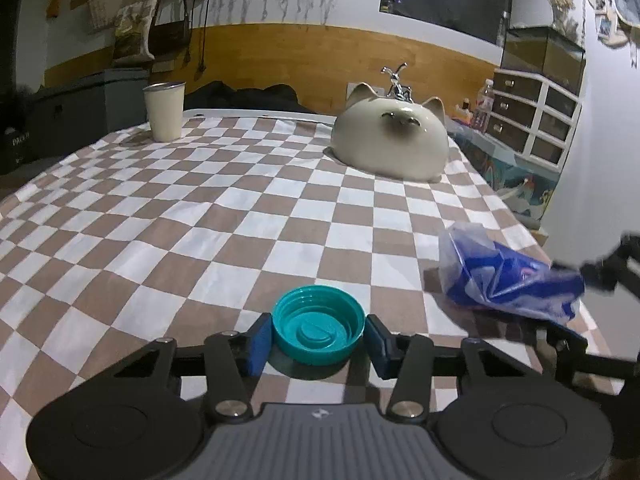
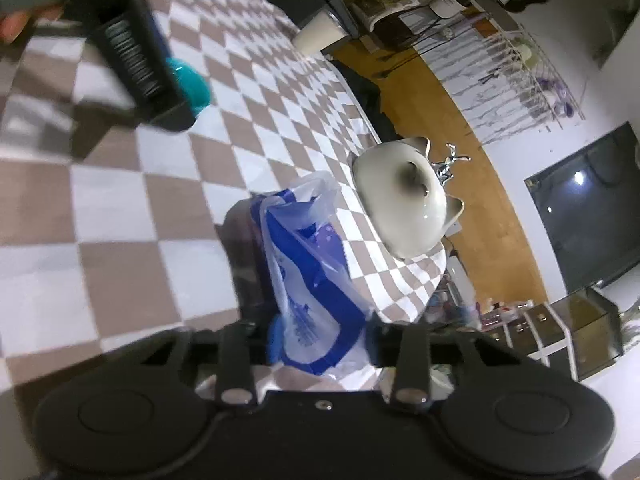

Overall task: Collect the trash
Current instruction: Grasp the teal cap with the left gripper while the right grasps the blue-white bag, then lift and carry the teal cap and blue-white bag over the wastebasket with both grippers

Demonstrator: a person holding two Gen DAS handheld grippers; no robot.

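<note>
Two grips: my left gripper [image 1: 319, 338] is clamped on the teal cap [image 1: 319, 325], my right gripper [image 2: 320, 338] on the blue plastic wrapper [image 2: 310, 276], near the table's right edge [image 1: 516, 216].

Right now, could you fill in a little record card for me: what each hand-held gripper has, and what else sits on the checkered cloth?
left hand-held gripper: closed on teal lid
right hand-held gripper: closed on blue-and-white plastic bag
surface: checkered cloth
also there: cat-shaped bowl, upside down; cream cup, upright
</note>
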